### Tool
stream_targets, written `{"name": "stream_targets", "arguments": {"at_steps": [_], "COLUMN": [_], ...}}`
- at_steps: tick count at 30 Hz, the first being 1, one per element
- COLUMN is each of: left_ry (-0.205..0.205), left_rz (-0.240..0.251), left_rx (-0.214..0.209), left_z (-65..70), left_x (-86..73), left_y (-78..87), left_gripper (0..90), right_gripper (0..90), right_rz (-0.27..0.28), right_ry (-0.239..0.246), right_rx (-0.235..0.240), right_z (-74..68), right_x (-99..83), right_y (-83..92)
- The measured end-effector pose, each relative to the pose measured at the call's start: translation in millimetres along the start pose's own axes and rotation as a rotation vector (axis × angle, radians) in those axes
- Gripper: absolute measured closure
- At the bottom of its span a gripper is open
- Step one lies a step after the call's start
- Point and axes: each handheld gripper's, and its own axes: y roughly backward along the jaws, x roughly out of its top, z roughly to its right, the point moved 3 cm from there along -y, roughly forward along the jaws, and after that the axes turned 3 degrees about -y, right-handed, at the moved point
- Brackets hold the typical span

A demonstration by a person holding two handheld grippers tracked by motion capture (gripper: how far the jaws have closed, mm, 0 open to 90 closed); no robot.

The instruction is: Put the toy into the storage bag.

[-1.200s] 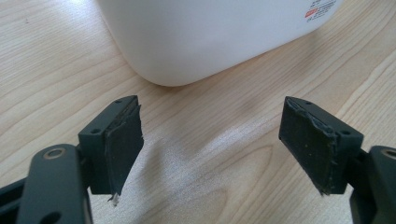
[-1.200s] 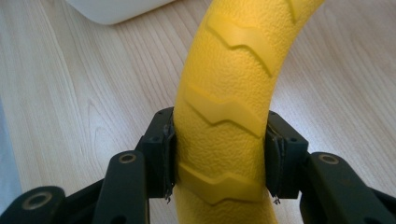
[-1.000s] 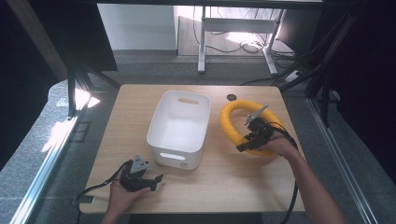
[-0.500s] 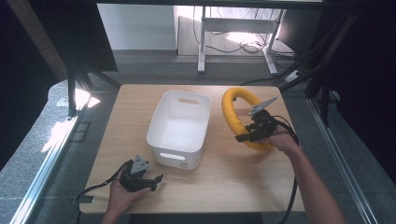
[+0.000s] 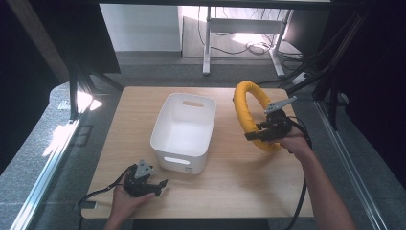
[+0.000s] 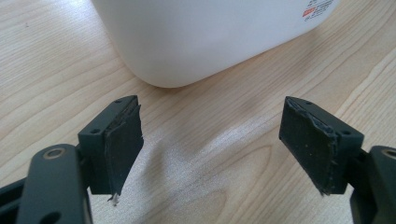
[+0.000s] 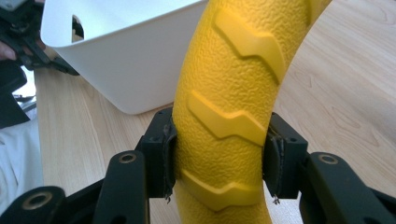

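A yellow textured ring (image 5: 246, 115) stands tilted up off the wooden table (image 5: 230, 177), to the right of a white plastic bin (image 5: 184, 132). My right gripper (image 5: 261, 135) is shut on the ring's lower part; in the right gripper view both pads press the yellow ring (image 7: 229, 116) from either side, with the bin (image 7: 126, 60) behind it. Near the table's front left edge my left gripper (image 5: 160, 184) rests in a hand, jaws open. In the left gripper view its fingertips (image 6: 123, 140) stand wide apart over bare wood, and the bin's corner (image 6: 187, 42) lies just ahead.
Dark floor and metal rails flank the table on both sides. Desk legs and cables stand beyond the far edge. Black cables trail from each gripper toward the near edge.
The right gripper has lifted the yellow ring from lying flat on the table to standing up on edge, higher than before. The left gripper has stayed where it was.
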Motion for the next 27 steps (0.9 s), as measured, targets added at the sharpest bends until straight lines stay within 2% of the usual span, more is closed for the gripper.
{"name": "stream_targets", "arguments": {"at_steps": [5, 13, 27], "left_ry": [0.001, -0.001, 0.001], "left_rz": [0.006, 0.000, 0.003], "left_rx": [0.002, 0.003, 0.003], "left_z": [-0.2, 0.4, 0.3], "left_x": [0.3, 0.0, 0.1], "left_y": [0.7, -0.9, -0.5], "left_gripper": [21.6, 21.6, 21.6], "right_gripper": [52.3, 52.3, 52.2], "right_rz": [0.022, 0.064, 0.119], "right_ry": [0.001, 0.038, 0.057], "right_rx": [-0.006, -0.007, -0.004], "right_z": [-2.0, -10.7, -20.2], "right_x": [1.5, 11.3, 23.3], "right_y": [3.4, 10.0, 19.0]}}
